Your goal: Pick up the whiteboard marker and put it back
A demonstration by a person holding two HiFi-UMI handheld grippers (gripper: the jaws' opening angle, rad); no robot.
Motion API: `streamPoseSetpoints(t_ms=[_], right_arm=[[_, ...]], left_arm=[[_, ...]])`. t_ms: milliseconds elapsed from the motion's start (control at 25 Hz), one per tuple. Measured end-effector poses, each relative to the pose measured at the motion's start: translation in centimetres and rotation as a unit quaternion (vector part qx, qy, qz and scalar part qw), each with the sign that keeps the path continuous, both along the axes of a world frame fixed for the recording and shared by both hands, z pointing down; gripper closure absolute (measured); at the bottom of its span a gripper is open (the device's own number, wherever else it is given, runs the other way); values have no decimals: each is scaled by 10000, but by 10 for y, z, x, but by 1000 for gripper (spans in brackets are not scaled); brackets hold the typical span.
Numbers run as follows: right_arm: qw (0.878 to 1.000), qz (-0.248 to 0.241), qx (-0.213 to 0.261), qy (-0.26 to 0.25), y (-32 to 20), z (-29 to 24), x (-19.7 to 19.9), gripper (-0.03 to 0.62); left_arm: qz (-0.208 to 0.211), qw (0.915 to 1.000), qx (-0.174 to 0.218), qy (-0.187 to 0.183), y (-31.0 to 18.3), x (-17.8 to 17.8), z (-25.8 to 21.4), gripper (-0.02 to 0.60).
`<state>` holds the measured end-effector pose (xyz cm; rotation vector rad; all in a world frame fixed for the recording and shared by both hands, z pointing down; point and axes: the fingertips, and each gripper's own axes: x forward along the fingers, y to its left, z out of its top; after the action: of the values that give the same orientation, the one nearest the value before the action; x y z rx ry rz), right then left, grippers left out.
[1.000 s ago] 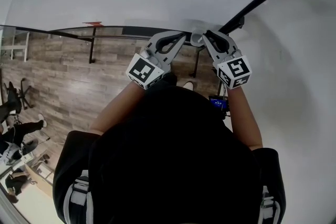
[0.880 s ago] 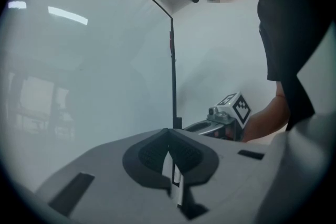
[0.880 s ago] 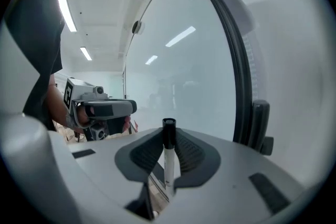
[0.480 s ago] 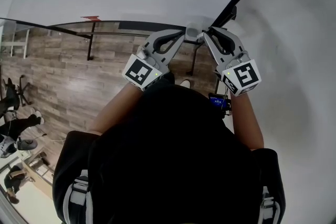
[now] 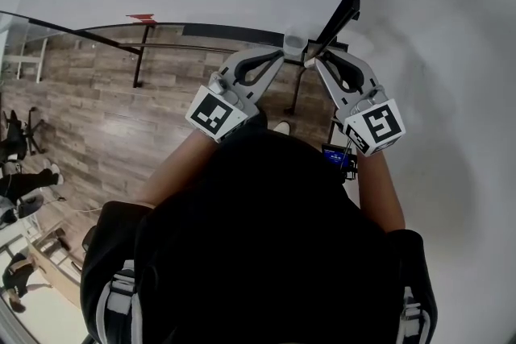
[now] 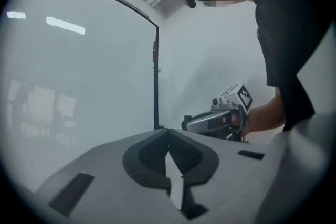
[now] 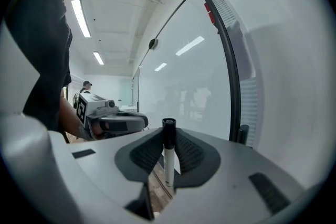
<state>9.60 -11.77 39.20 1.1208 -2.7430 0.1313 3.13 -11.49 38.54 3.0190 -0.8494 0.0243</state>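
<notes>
Whiteboard [image 7: 184, 76] ahead at 12 o'clock | your right gripper [image 7: 169, 139] pinches whiteboard marker [image 7: 168, 157], axis 12-to-6, cap up | left gripper [image 6: 168, 136] pressed together, empty

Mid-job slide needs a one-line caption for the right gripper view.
Upright black-capped marker clamped in the right gripper, facing the whiteboard, with the left gripper alongside.

Office — glass whiteboard [image 7: 194, 76], wood floor [image 5: 121, 117], strip lights [image 7: 80, 17]
</notes>
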Motion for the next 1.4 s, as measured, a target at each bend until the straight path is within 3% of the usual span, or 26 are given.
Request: streamPoseSetpoints(t_ms=[600, 1400], right_arm=[[9990, -396, -36, 207, 47, 3, -3, 531], [9993, -360, -34, 91, 51, 6, -4, 531]], left_arm=[[-97, 9999, 75, -44, 34, 2, 2, 578], [-14, 9999, 49, -101, 40, 4, 5, 578]])
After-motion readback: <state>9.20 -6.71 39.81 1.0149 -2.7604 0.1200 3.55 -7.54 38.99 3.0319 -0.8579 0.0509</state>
